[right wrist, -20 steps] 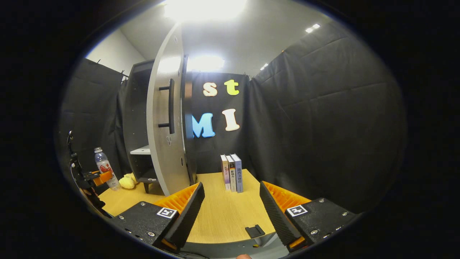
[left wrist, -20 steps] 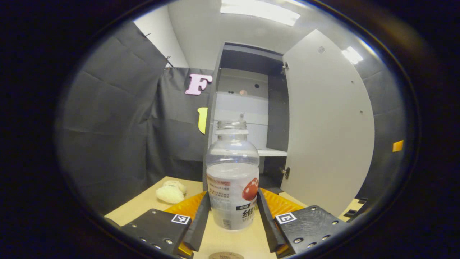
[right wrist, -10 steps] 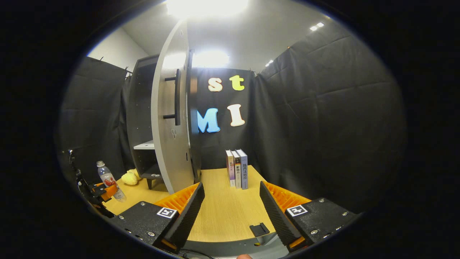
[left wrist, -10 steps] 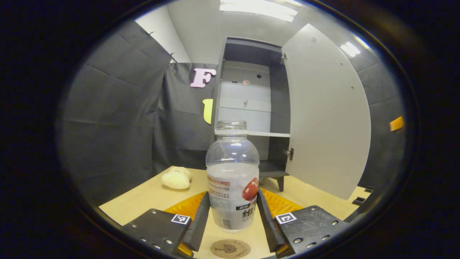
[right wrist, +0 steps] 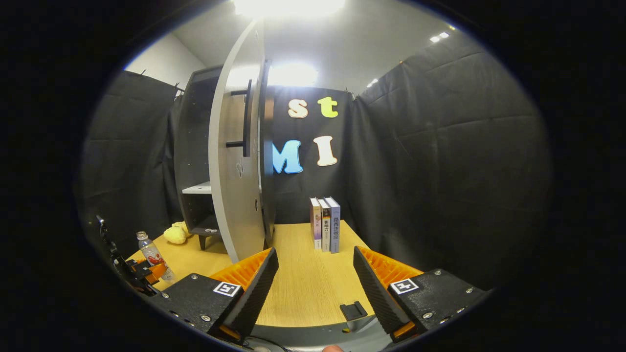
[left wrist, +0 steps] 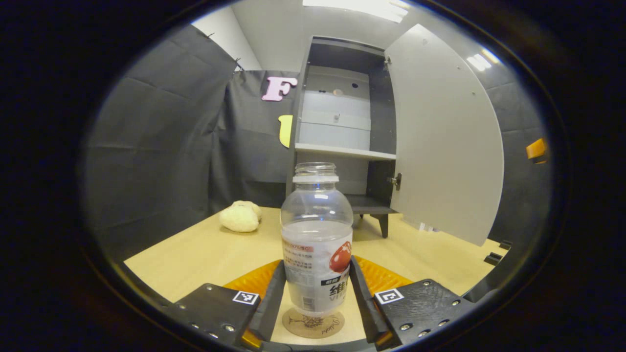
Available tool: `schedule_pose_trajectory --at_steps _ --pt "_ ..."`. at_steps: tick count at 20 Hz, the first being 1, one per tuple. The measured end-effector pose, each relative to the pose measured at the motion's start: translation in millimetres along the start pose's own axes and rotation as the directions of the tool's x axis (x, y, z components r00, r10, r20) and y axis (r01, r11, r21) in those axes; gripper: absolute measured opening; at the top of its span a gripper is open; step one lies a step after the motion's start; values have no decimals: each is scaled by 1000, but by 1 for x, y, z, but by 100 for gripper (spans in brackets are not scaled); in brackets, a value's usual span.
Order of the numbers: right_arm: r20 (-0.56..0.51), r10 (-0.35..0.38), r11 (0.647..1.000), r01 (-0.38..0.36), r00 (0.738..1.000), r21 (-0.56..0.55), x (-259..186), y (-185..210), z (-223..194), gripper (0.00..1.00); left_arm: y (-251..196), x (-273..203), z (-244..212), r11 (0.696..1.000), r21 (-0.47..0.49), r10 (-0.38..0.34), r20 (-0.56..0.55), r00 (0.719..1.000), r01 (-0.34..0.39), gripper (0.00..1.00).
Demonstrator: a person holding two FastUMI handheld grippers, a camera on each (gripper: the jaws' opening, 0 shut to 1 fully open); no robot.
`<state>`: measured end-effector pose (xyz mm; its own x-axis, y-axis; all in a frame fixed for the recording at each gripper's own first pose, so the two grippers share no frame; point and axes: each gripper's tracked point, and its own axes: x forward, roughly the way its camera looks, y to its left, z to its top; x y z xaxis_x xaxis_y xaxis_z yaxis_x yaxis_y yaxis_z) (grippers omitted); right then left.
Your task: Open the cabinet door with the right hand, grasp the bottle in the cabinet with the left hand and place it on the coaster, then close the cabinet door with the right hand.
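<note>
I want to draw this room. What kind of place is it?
Probably a staged test booth, not a real home. Black cloth walls hang all round one light wooden table, which carries a tall grey cabinet with its door open and three upright books.

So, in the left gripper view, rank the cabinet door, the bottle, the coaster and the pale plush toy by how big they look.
1. cabinet door
2. bottle, though it sits closest to the camera, held in the left claw, which inflates it
3 and 4. coaster and plush toy: they look alike; the coaster is partly hidden, so no ranking.
</note>
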<state>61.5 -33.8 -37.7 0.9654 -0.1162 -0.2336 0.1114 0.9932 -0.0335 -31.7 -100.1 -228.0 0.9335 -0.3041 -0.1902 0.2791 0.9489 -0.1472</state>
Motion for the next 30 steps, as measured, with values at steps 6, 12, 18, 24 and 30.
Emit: schedule_pose_trajectory --at_steps 6,12,18,24,30 --pt "-25 13 1000 -14 1000 -24 8 4 -9 95 -4 0 -36 1000 14 1 -31 1000 0 70" --pt "-35 24 999 -25 999 -26 12 7 -10 95 -5 6 -52 999 37 17 -57 998 -14 70" --pt "-33 27 999 -28 999 -28 15 8 -6 95 -5 3 -60 997 74 35 -82 996 -29 72" --pt "-22 37 999 -38 999 -21 17 10 0 95 -8 -8 -66 994 93 71 -116 991 -60 76" --pt "-7 50 999 -50 999 -12 15 10 7 95 -10 -13 -54 993 101 76 -97 992 -66 81"
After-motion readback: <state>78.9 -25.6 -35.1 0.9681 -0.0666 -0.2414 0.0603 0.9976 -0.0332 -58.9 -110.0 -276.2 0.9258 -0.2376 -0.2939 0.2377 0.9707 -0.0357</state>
